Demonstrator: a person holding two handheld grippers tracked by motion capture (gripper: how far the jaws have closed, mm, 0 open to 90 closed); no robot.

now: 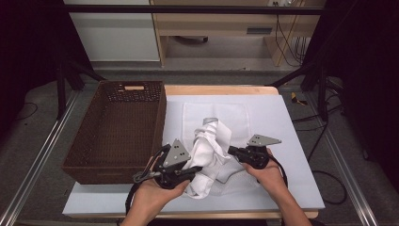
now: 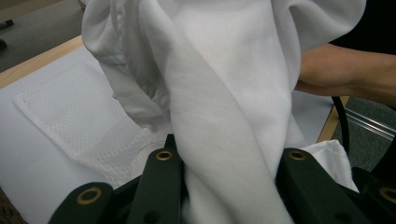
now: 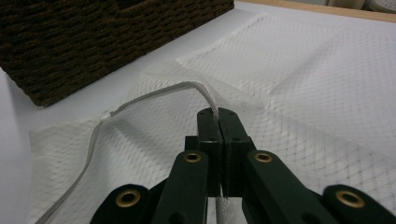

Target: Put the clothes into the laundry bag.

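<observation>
Near the surface's front edge: left claw (image 1: 190, 170) clamped on bunched white cloth (image 1: 210, 143), right claw (image 3: 218, 114) pinched tight on mesh bag (image 3: 299, 74) rim; basket (image 1: 94, 141) bordering left, open room right.

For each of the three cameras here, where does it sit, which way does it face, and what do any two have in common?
High view: above the person's side, facing forward and down on the table; both hands, left gripper, right gripper.
Left gripper view: rides that gripper, facing the white cloth between its jaws; the other hand beyond.
Right gripper view: along shut jaws pinching the mesh bag's edge.
Shared: brown basket in high and right gripper views.
</observation>
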